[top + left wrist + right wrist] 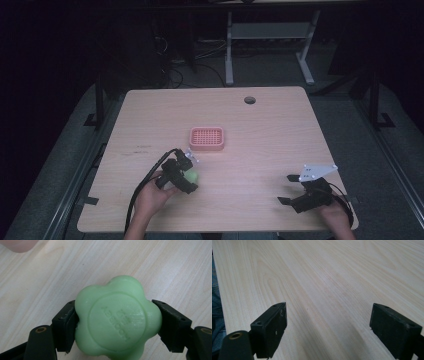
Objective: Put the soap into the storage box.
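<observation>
The left gripper (186, 176) is clamped on the green flower-shaped soap (116, 320), its jaws pressed against opposite lobes and the stamped face turned to that gripper's camera, just above the wooden table (260, 150). The right gripper (290, 189) sits near the table's front right corner with its jaws spread wide around nothing, well apart from the soap. The pink soap dish (207, 138) lies beyond the left gripper, slightly to its right and near, so the left hand seems better placed, with bare tabletop between them.
</observation>
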Demonstrator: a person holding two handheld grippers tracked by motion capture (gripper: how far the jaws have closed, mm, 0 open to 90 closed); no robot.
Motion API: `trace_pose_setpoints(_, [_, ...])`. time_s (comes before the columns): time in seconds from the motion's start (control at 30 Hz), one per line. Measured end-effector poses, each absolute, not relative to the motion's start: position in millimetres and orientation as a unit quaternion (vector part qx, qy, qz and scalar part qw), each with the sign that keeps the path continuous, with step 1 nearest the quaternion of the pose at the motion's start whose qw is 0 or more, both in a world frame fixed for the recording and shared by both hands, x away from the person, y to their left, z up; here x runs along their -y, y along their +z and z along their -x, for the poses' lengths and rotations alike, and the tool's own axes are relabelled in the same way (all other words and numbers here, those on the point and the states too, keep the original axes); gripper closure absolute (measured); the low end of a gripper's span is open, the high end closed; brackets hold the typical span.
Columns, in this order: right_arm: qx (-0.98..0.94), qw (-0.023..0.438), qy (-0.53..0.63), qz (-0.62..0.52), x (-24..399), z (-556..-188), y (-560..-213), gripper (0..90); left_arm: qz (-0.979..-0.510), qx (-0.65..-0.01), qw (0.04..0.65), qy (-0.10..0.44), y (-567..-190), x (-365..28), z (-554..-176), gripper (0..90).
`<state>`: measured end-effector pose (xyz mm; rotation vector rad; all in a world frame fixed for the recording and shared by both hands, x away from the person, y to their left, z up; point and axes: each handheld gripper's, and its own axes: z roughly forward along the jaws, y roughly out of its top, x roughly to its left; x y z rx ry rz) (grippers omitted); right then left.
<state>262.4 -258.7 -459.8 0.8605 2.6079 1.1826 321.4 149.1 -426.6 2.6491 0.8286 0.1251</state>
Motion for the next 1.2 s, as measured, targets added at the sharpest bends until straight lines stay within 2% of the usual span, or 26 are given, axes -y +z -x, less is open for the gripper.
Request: trace_pose_setpoints(1.2, [-0.866,0.077,0.4,-0.29,261,-261,-459,13.8,-0.927,-0.311,0.206,0.034,-407,-136,-362,26.5])
